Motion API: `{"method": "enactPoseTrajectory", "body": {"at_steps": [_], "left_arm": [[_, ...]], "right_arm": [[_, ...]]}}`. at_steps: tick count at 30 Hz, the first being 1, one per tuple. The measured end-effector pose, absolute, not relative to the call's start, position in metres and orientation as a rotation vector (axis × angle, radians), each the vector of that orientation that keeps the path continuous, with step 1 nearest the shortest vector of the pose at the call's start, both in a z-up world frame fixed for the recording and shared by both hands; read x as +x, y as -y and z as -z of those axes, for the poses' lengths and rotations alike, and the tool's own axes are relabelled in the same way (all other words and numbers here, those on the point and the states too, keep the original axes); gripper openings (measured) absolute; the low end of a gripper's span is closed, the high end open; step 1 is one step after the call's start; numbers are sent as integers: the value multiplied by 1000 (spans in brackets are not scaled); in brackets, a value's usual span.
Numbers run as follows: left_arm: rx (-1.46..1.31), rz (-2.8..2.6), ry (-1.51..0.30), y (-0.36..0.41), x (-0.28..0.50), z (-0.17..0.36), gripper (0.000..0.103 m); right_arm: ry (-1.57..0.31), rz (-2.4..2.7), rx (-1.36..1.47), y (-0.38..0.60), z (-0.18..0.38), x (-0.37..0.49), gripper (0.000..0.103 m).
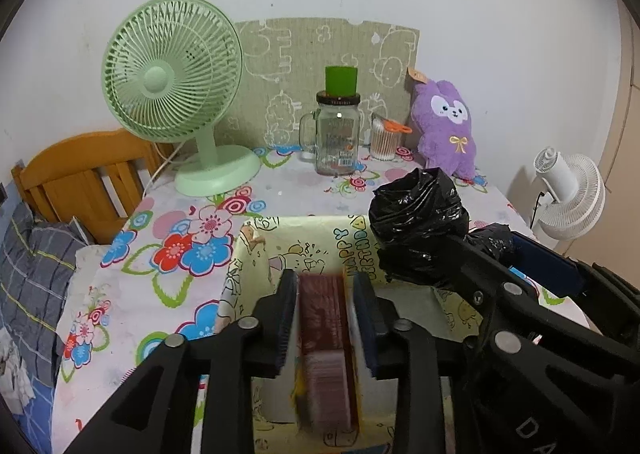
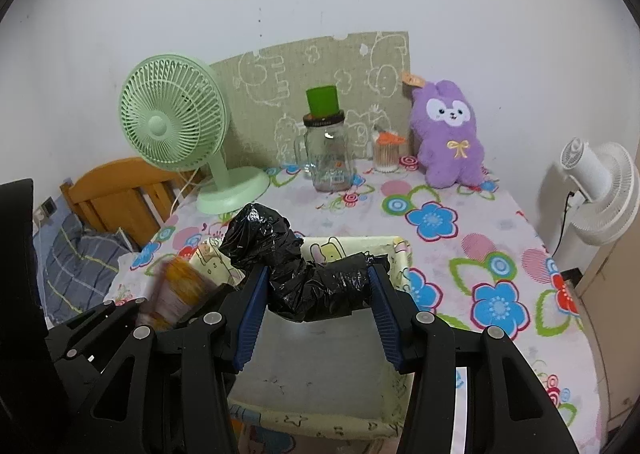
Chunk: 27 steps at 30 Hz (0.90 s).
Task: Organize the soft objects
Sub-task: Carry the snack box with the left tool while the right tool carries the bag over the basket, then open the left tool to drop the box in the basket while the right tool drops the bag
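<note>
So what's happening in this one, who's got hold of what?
A person works two handheld grippers over a cartoon-print box on a floral-clothed table. The right gripper is clamped on a crumpled black plastic bag above the box. A blurred reddish packet sits between the left gripper's pads, which appear just clear of it.

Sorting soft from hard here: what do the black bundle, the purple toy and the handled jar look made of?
Black bundle: thin plastic film, glossy and crinkled, likely a bag. Purple toy: plush fabric, fuzzy matte pile. Jar: clear glass, judging by its see-through, reflective walls.
</note>
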<state>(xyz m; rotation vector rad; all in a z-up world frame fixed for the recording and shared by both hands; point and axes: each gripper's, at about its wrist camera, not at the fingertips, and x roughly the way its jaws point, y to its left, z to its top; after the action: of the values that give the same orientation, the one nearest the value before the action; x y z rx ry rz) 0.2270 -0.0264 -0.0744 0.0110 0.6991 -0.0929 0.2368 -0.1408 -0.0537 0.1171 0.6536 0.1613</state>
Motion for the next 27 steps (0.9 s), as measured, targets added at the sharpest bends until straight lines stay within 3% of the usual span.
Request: {"method": "enactPoseTrajectory", "body": {"at_steps": [6, 8, 15, 18, 20, 27], "left_arm": [[7, 89, -725, 25, 235, 83, 46], [8, 87, -733, 25, 236, 85, 57], [-1, 92, -752, 23, 241, 90, 67], [-11, 99, -754, 22, 242, 90, 71], [-14, 100, -752, 21, 241, 90, 76], [-13, 117, -744, 22, 237, 85, 92]], "right_arm": [[-680, -174, 109, 138, 64, 247, 54], [-688, -175, 100, 136, 66, 251, 54], [-709, -189, 95, 133, 74, 261, 56], [-709, -198, 102, 134, 75, 263, 68], [-708, -192, 102, 134, 74, 263, 81], [-703, -182, 101, 136, 69, 258, 85]]}}
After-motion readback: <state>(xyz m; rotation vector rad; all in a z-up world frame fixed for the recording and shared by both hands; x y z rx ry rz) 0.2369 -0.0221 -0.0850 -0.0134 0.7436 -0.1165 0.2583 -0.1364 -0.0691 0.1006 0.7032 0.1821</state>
